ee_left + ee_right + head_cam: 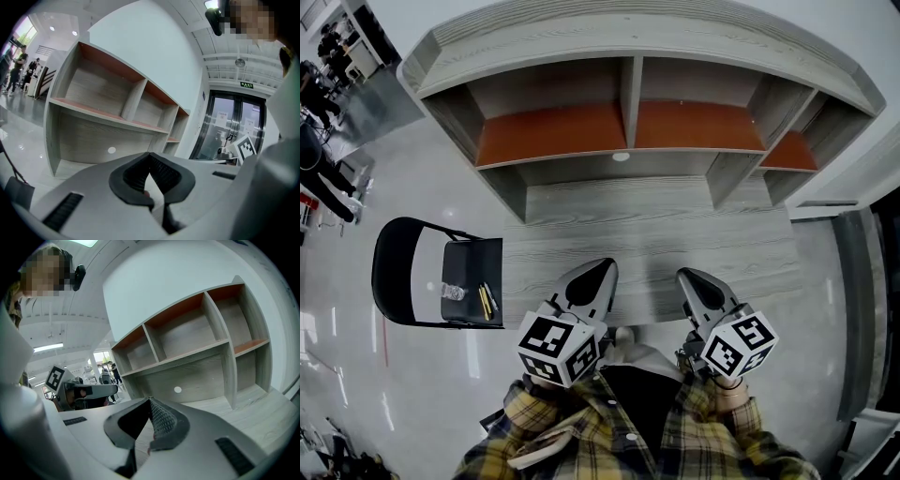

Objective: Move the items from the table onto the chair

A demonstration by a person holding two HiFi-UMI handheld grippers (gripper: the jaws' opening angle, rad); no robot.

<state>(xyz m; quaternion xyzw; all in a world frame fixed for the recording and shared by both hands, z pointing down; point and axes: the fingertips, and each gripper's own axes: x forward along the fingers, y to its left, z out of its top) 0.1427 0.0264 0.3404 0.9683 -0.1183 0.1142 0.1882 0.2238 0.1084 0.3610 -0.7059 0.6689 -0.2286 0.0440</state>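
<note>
Only my head view shows the black folding chair (394, 281), middle left of frame. A slim yellow pen (485, 300) lies on its seat, long axis running up-down in frame. The gripper views show the left hand-held gripper (150, 155) and the right hand-held gripper (150, 401) closed on nothing above the grey wood-grain bench (675, 234).

Looking like a big open-plan office or lab hall, with a glossy pale grey floor (403, 169) reflecting ceiling lights and spreading wide around a grey wood-grain desk (647, 253) carrying an open shelf unit with orange-brown boards (628, 103). Showing tall dark-framed glass double doors (229, 126) under a green lit exit sign (246, 85), a black folding chair (469, 258) standing beside the desk, and several people in dark clothes (328, 56) standing about far off across the floor.
</note>
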